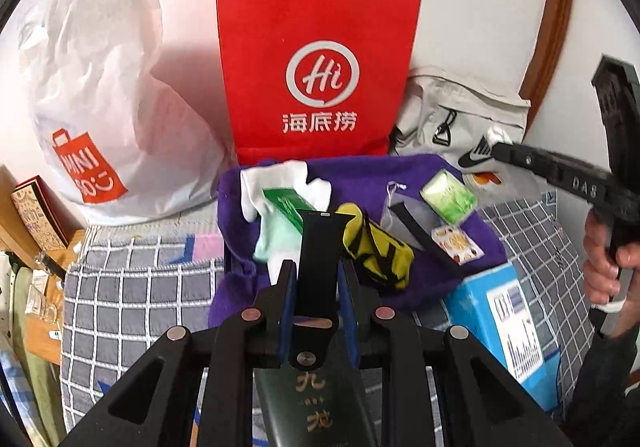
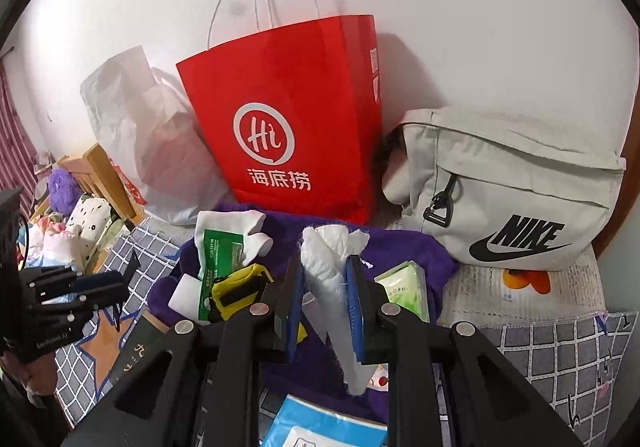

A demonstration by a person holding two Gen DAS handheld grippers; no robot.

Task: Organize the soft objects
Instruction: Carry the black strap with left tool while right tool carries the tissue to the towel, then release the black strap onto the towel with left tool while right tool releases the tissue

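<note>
Left gripper [image 1: 318, 279] jaws closed on a black strap [image 1: 319, 251], sticking out ahead; right gripper [image 2: 326, 291] jaws clamping a crumpled white tissue [image 2: 328, 271], purple towel [image 2: 404, 251] beneath, red bag [image 2: 288, 119] beyond

The red paper bag [image 2: 292, 119] reads "Hi" and "海底捞". The grey bag [image 2: 508, 191] says "NIKE". The white plastic bag [image 1: 96, 95] at far left shows "MINISO".
</note>
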